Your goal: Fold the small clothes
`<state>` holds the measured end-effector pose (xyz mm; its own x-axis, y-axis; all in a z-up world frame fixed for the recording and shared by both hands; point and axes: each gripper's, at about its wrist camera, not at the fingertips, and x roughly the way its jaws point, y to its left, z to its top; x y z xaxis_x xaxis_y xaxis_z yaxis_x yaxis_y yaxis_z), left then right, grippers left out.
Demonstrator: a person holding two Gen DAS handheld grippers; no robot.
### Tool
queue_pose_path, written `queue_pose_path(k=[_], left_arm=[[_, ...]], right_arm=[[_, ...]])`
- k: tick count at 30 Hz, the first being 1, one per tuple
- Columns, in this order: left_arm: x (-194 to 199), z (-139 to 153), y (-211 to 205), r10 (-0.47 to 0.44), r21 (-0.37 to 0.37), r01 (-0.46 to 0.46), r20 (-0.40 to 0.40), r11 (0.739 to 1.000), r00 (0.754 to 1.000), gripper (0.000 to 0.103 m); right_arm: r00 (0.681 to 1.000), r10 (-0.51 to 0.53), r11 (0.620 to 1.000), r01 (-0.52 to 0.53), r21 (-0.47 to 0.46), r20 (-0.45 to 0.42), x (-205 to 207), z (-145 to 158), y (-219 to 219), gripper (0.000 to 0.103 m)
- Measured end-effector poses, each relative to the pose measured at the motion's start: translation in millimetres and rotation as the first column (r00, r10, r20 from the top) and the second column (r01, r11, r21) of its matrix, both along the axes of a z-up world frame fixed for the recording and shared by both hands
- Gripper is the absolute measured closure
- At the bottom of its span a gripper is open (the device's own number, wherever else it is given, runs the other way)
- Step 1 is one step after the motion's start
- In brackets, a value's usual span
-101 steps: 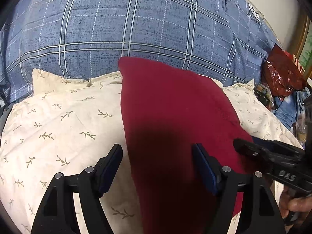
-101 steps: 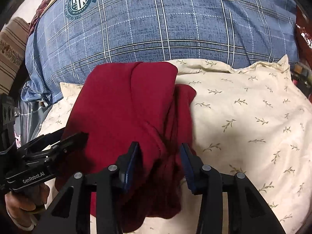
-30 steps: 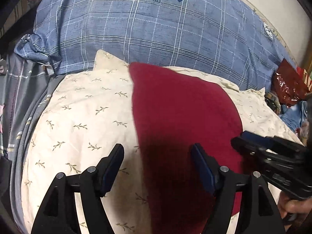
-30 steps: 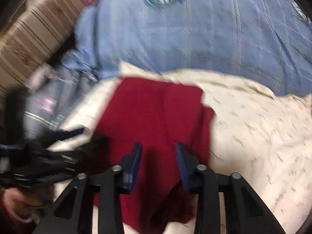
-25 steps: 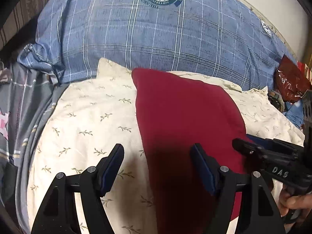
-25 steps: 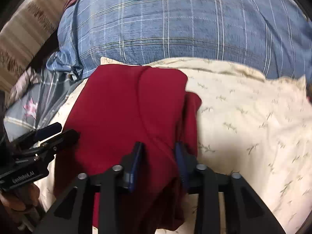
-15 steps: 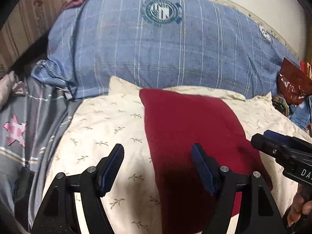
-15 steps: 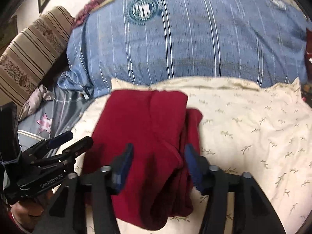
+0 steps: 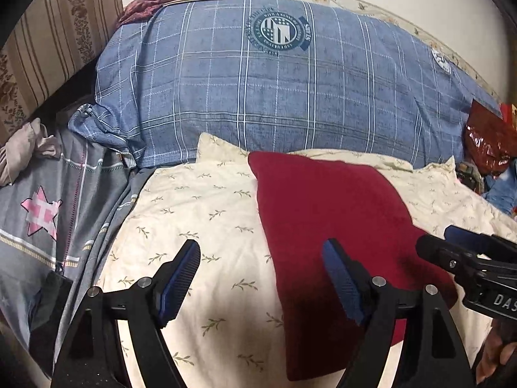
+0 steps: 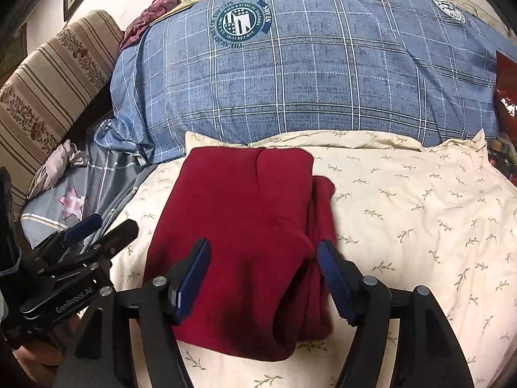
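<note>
A folded dark red garment (image 9: 332, 226) lies on a cream leaf-print pillow (image 9: 200, 213); it also shows in the right wrist view (image 10: 245, 226), with a second folded layer sticking out along its right edge. My left gripper (image 9: 261, 278) is open and empty, held above the garment's left edge. My right gripper (image 10: 263, 274) is open and empty, above the garment's near part. Each gripper appears in the other's view: the right one at the right edge (image 9: 465, 255), the left one at the lower left (image 10: 84, 236).
A big blue plaid pillow (image 9: 290, 90) lies behind the cream pillow (image 10: 420, 213). A grey quilt with a pink star (image 9: 42, 213) is at the left, a striped cushion (image 10: 48, 80) beyond it. A red foil bag (image 9: 488, 142) sits at the right.
Both grippers have pulled back and up from the garment, so more of the bed shows. The right jaws, nearly closed on the cloth before, have opened wide. The garment stays flat.
</note>
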<state>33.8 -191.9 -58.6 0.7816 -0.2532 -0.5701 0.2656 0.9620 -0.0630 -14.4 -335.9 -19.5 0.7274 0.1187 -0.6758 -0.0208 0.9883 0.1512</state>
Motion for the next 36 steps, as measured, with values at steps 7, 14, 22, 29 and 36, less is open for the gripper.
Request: queue_pose_path(k=[7,14,22,29,36], left_arm=[[15,-1,5,0.031,0.014,-0.03,-0.014,0.999,0.999,0.025],[15,-3,-6,0.059,0.106,-0.063,0.033,0.992,0.998,0.024],[12,-6,-5,0.037,0.064,-0.038,0.022,0.997,0.999,0.024],[16,-5,1,0.038,0.043,-0.039,0.014,0.998,0.999,0.024],[16,-5,-1,0.034,0.039,-0.034,0.013,0.999,0.999,0.024]], right_arm=[[1.0,0.007,1.0,-0.007,-0.028,0.001,1,-1,7,0.026],[1.0,-0.003,1.0,0.003,-0.015,-0.01,2,-3,5,0.025],[1.0,-0.003,1.0,0.003,-0.013,-0.009,2,-3,5,0.025],[1.0,0.001,1.0,-0.001,-0.019,-0.011,2,-3,9,0.025],[1.0,0.005,1.0,-0.006,-0.023,-0.012,4,-4,11,0.025]])
